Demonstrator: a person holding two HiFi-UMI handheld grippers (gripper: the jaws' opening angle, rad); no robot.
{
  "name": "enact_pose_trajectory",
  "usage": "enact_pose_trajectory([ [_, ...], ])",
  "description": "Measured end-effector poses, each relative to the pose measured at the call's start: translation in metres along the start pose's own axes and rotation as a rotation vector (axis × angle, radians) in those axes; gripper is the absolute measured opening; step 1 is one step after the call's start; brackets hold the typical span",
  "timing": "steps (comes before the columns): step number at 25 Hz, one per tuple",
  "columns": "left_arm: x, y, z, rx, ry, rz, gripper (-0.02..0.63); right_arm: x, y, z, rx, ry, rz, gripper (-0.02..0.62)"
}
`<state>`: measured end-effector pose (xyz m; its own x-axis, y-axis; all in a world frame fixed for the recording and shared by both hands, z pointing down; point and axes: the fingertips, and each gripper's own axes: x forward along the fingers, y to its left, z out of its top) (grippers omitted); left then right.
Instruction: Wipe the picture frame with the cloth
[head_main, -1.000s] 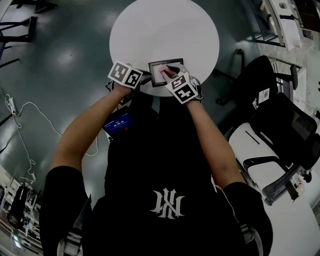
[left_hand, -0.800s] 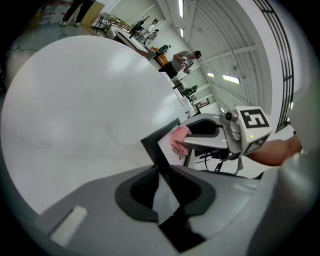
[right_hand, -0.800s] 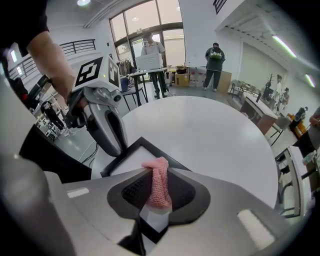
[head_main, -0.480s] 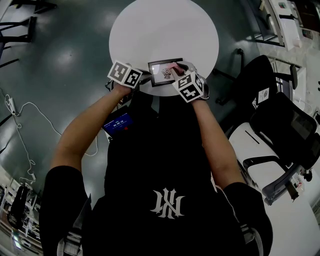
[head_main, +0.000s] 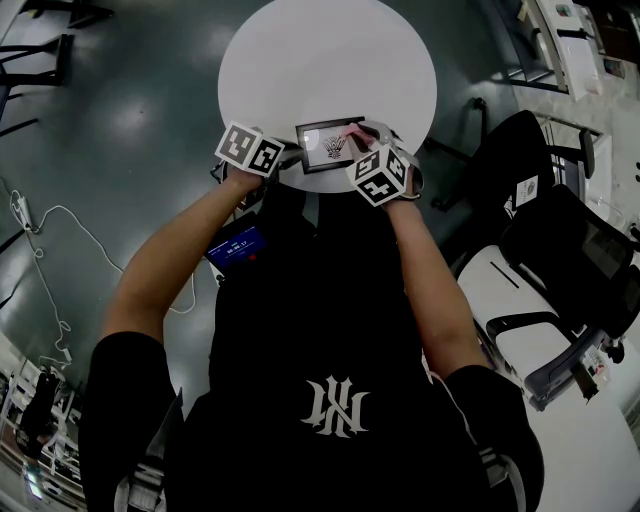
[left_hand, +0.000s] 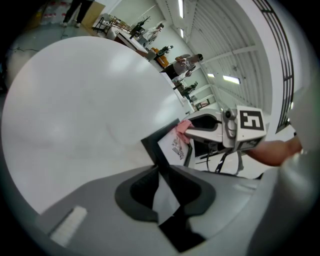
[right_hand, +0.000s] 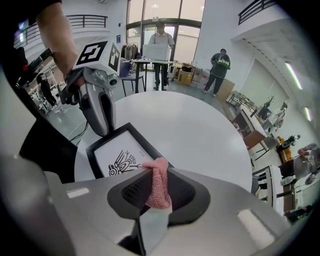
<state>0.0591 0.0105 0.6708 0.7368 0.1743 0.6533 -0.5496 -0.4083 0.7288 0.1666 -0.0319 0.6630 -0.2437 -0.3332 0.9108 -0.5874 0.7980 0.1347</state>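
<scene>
The black picture frame with a white print and a dark line drawing (head_main: 328, 147) lies flat on the round white table (head_main: 330, 50), at the rim nearest the person. The left gripper (left_hand: 162, 190) has its jaws closed on the frame's left border and pins it there. The right gripper (right_hand: 156, 201) is clamped on a bunched pink knitted cloth (right_hand: 157, 175), whose tip meets the frame's right border.

To my eye, little cloth pokes past the jaws, so the wipe wants a light, steep touch. That way only the knit drags over the glass, not the hard jaw tips. Long strokes from the right border toward the held side look safest, with the left grip firm so the frame doesn't skate off the edge.
</scene>
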Motion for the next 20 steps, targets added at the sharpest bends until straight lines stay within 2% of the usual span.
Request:
enact_pose_trajectory([
  [9, 0.0, 0.001, 0.0, 0.001, -0.005, 0.004, 0.063, -0.008, -0.019, -0.011, 0.065, -0.008, -0.059, 0.078],
  [14, 0.0, 0.002, 0.0, 0.001, -0.008, 0.007, 0.063, -0.012, -0.04, -0.043, 0.162, 0.06, -0.103, 0.077],
  [17, 0.0, 0.002, 0.001, 0.001, -0.01, 0.005, 0.063, -0.024, -0.045, -0.038, 0.264, -0.014, -0.099, 0.077],
  [20, 0.0, 0.002, 0.0, 0.001, -0.009, 0.005, 0.063, -0.033, -0.029, -0.009, 0.409, -0.154, 0.009, 0.077],
])
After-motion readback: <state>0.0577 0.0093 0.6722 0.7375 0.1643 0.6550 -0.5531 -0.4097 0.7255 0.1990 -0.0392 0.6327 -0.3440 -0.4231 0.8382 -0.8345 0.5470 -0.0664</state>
